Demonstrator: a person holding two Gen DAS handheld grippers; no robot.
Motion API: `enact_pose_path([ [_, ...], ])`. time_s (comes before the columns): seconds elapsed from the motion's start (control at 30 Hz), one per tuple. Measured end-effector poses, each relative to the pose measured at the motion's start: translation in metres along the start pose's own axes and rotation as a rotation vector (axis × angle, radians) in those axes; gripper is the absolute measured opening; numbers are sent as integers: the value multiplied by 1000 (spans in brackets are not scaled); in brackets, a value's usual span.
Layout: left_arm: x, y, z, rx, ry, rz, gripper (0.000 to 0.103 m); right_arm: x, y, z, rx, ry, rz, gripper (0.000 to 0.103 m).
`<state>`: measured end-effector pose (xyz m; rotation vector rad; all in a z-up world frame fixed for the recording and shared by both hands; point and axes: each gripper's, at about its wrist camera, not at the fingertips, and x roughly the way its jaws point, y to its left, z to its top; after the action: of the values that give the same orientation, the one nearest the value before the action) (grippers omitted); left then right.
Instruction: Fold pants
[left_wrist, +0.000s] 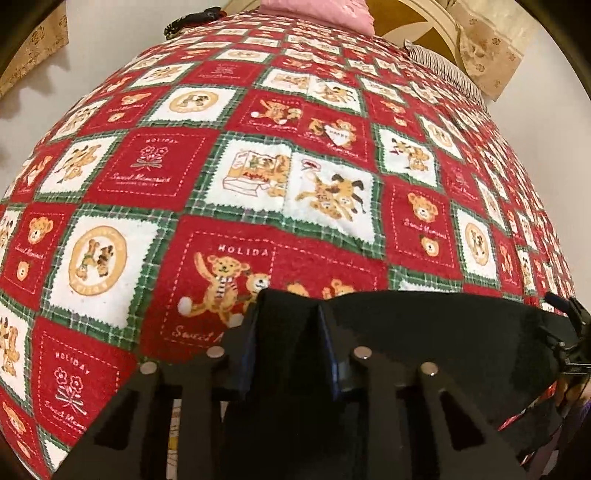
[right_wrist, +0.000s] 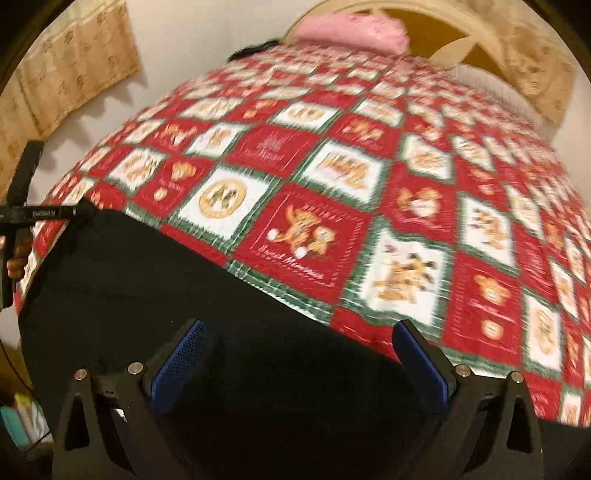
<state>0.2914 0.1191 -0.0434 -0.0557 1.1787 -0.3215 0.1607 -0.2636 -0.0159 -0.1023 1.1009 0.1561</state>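
black pants (right_wrist: 155, 295) lie flat on the near edge of the teddy-bear quilt (left_wrist: 325, 110). left gripper (left_wrist: 288, 332) pinches a raised fold of the pants. right gripper (right_wrist: 299, 365), 2 blue pads (right_wrist: 177, 362) spread wide, hovers above the fabric (frame blurred).

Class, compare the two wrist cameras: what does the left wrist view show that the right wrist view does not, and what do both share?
Only the left wrist view: the left gripper with its fingers closed together on the black pants, and sharp teddy-bear prints.

Only the right wrist view: the right gripper open, its blue pads apart over the pants, with a blurred picture.

Both: the red patchwork quilt, the pink pillow and the headboard.
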Motion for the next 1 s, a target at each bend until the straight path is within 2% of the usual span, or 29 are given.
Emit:
enact_pose_path([
  [0.03, 1, -1, 0, 3, -3, 3, 32, 6, 2, 1, -20, 17, -14, 100],
  [0.1, 1, -4, -1, 25, -11, 13, 30, 20, 6, 1, -66, 62, -52, 83],
  [0.13, 3, -7, 0, 37, -14, 16, 27, 25, 5, 0, -65, 78, -16, 64],
  [0.2, 2, -9, -1, 52, -19, 10, 20, 21, 2, -3, -59, 59, 9, 60],
  [0.23, 1, -9, -1, 54, -19, 6, 17, 18, 3, -4, -76, 55, 2, 52],
  [0.3, -2, -11, -1, 54, -32, 3, 16, 10, 4, -5, -89, 59, 12, 18],
  [0.33, -5, -11, 1, 51, -40, 0, 15, 6, 2, -6, -56, 75, 82, 3],
  [0.47, -30, -14, 3, 41, -106, -18, 15, -30, 1, -7, -19, -7, 87, 3],
  [0.6, -72, -19, -4, 52, -224, -24, 15, -79, 4, -12, 17, -109, 110, 3],
  [0.7, -92, -22, -13, 68, -278, -34, 15, -100, 16, -21, 8, -154, 104, 3],
  [0.9, -125, -19, -54, 79, -368, -34, 15, -127, 34, -58, 54, -224, 168, 3],
  [1.0, -142, -11, -81, 57, -410, -59, 15, -143, 45, -85, 62, -254, 214, 3],
])
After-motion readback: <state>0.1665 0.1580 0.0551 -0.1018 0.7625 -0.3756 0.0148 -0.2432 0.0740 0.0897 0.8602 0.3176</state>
